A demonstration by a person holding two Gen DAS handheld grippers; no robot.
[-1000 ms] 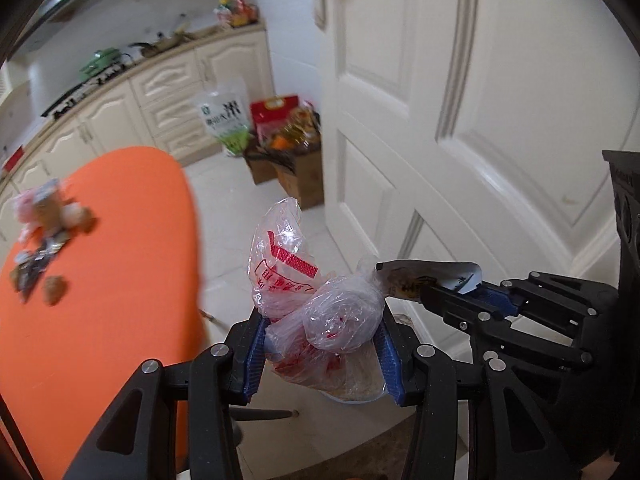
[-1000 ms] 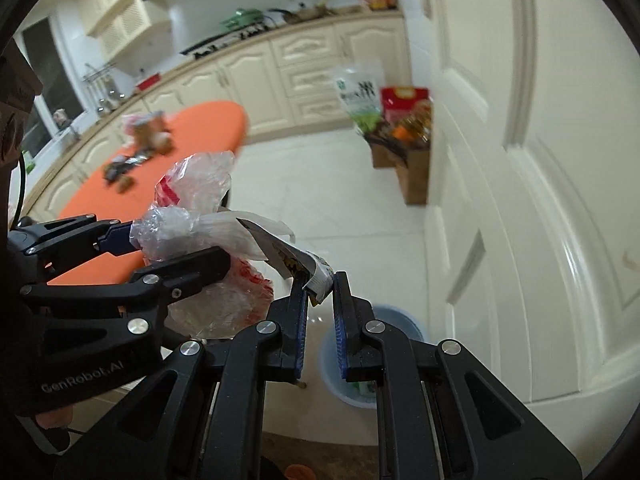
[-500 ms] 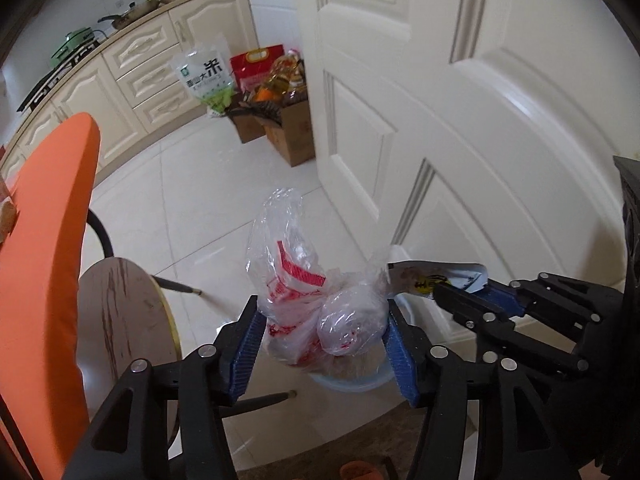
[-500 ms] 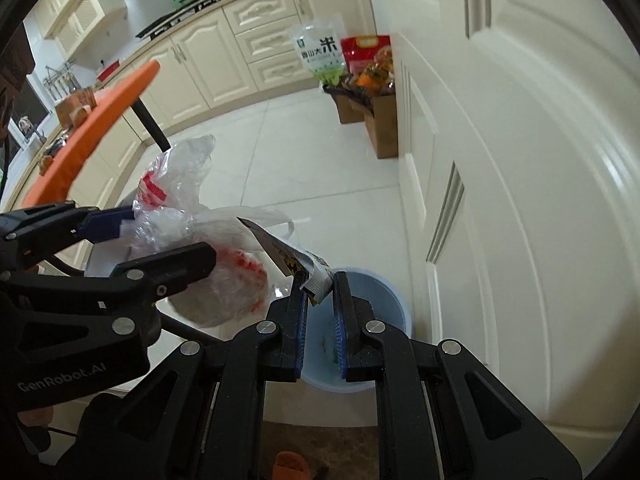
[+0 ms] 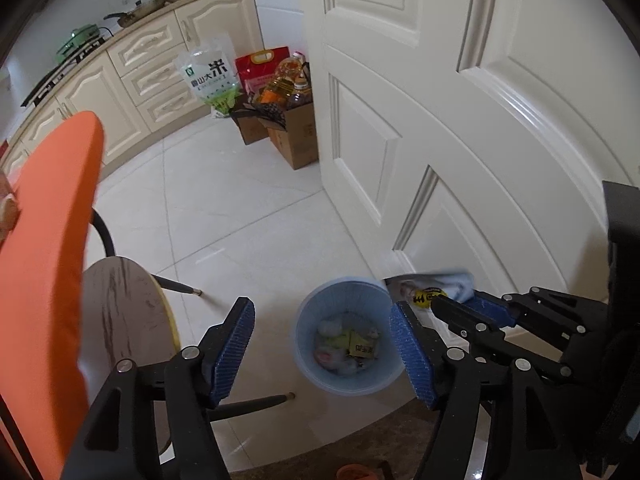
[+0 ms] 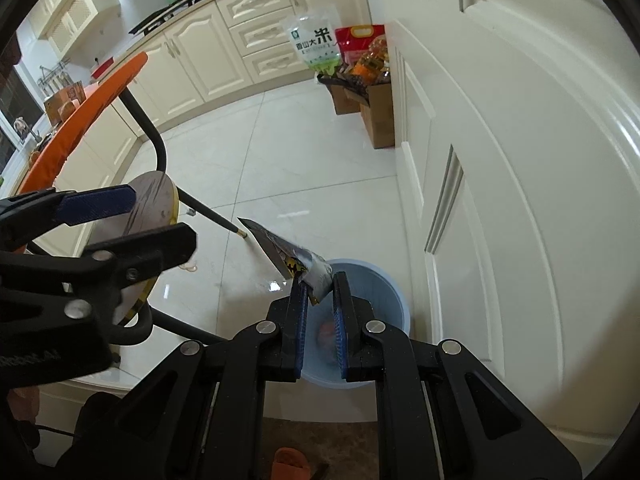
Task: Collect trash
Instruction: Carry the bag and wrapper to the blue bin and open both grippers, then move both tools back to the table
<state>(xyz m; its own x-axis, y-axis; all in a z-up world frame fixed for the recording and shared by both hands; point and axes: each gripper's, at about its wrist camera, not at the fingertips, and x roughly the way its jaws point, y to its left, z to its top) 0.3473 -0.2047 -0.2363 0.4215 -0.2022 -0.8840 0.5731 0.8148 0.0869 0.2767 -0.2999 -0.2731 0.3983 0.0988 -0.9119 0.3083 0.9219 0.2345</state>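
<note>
My left gripper point(image 5: 322, 346), jaws wide and empty, frames the round pale-blue plastic bin point(image 5: 344, 336); right gripper point(image 6: 320, 280) pinches a crumpled foil wrapper point(image 6: 290, 254) above it, ready for dropping.

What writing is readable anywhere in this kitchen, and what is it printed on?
"米", large, with smaller characters beside it too blurred to read: clear rice bag by the cabinets.
Red bag: print too small.
Yellow packet in the blue bin: blurred.
Wrapper held in the right tool: black-on-yellow marks, unreadable.
Left tool: none.
</note>
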